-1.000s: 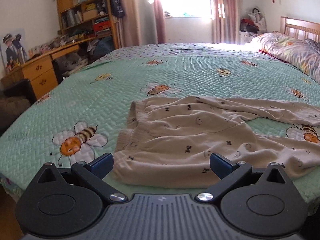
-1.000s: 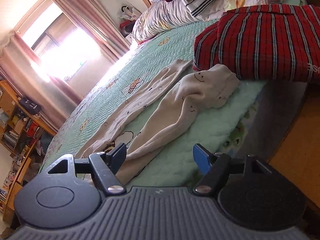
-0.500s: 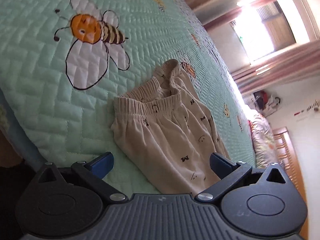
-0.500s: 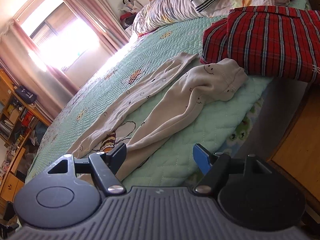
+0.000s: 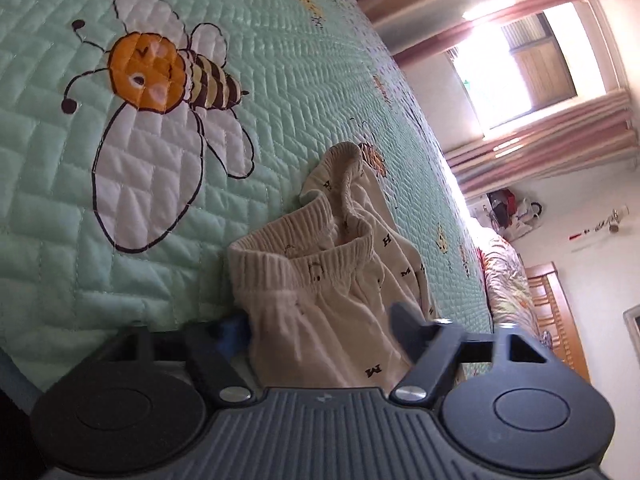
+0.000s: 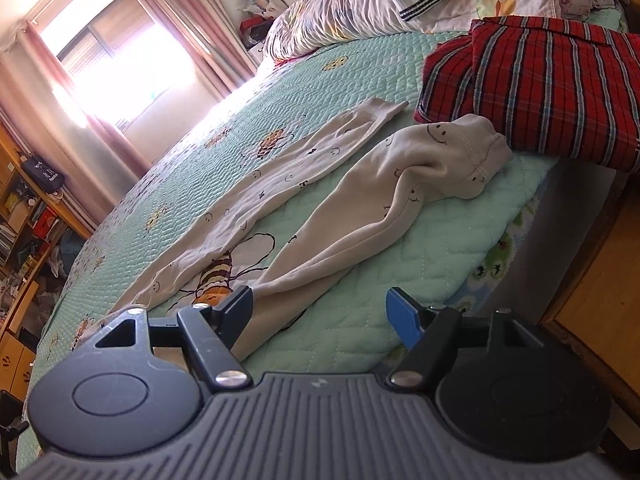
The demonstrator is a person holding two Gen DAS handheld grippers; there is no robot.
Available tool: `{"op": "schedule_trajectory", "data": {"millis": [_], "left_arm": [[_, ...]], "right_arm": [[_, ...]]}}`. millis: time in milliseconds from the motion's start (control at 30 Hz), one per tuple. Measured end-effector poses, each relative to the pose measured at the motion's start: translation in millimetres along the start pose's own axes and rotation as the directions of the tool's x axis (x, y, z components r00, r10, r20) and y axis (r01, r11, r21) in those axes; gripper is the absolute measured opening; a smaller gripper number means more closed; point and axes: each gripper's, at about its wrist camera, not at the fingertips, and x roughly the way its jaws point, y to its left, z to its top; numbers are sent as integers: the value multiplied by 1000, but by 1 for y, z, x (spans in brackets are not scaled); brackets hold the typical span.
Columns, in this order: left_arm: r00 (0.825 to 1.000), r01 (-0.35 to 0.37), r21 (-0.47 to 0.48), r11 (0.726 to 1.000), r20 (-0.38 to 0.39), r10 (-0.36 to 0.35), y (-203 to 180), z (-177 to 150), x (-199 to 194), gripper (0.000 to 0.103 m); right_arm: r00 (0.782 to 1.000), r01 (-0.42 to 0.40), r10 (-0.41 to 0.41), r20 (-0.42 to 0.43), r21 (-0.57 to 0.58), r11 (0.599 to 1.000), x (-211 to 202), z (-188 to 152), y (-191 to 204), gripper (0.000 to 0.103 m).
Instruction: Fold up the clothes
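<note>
Beige trousers with small smiley and letter prints lie on a mint-green bee bedspread (image 5: 132, 248). Their elastic waistband (image 5: 304, 252) sits at the bed's near edge in the left wrist view. My left gripper (image 5: 320, 326) is closing on the cloth just below that waistband, and the fabric bunches between both pads. In the right wrist view the two trouser legs (image 6: 360, 216) stretch away towards a rumpled cuff (image 6: 460, 152). My right gripper (image 6: 320, 312) hovers open over the near leg's upper part, with the cloth passing beside its left finger (image 6: 236, 308).
A folded red plaid garment (image 6: 540, 80) rests on the bed beside the cuff. Pillows and a pile of clothes (image 6: 400, 4) fill the head end. The bed edge drops to a wooden floor (image 6: 600, 280) on the right. Shelves (image 6: 24, 216) and curtains (image 6: 192, 28) stand beyond the bed.
My left gripper rolled, dropped and moved in on the waistband, and its jaws narrowed around the cloth. The right gripper stayed almost still and open.
</note>
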Motion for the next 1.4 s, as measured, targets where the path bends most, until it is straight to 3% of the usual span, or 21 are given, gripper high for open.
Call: {"op": "schedule_trajectory", "data": {"millis": [33,67,233,367,467,633,733,833,900,933,1000,1067,1167,1200,1233,1367,1400], "left_arm": [[1000,17,-17,1000,-15,-17,7,0,3,10],[999,33,-34,999,-30,-34,15,0,6,8],[997,79,-20,997,11,-79,17,-4,3,6],[990,100,118,988,85,-110,-22,-10,-27,6],[977,148,178,973,130,-172,-55,-8,-57,6],[954,211,190,959,175,-244,-86,-5,-98,6],[943,245,220,944,172,-284,-104,2,-117,6],[938,271,249,930,150,-314,-135,9,-121,6],[937,273,299,915,134,-323,-161,10,-121,6],[938,270,321,908,126,-324,-174,9,-121,6],[935,285,349,893,105,-339,-196,9,-120,6],[929,305,376,875,87,-361,-218,8,-120,6],[926,308,421,853,71,-370,-252,8,-118,6],[928,303,436,848,68,-367,-264,9,-115,6],[930,298,447,844,63,-362,-274,9,-113,6],[938,289,480,828,28,-344,-309,2,-105,7],[939,289,488,824,26,-344,-315,-1,-104,7]], "right_arm": [[1000,4,-4,-2,-2,1000,0,0,0,75],[1000,6,-6,-6,-2,1000,1,-1,0,75],[1000,18,-18,-12,-2,1000,2,0,0,75],[1000,22,-22,2,-6,1000,-1,3,-1,75],[1000,22,-22,11,1,1000,-4,6,-6,75],[997,-73,73,4,166,983,-3,13,-30,75],[979,-173,195,-58,272,947,9,16,-40,75],[935,-231,312,-170,374,898,29,8,-39,75],[902,-259,383,-200,459,850,38,-4,-36,75],[895,-268,399,-199,476,838,40,-9,-32,78],[911,-263,367,-189,420,869,37,-13,-19,81],[907,-273,371,-198,394,878,35,-13,-9,83],[859,-345,474,-194,463,816,35,-11,0,82],[837,-371,509,-203,473,799,34,-11,6,83],[800,-408,560,-215,489,771,34,-12,14,83],[546,-489,780,-304,641,592,51,-37,52,83],[509,-480,799,-321,665,573,57,-45,63,83]]}}
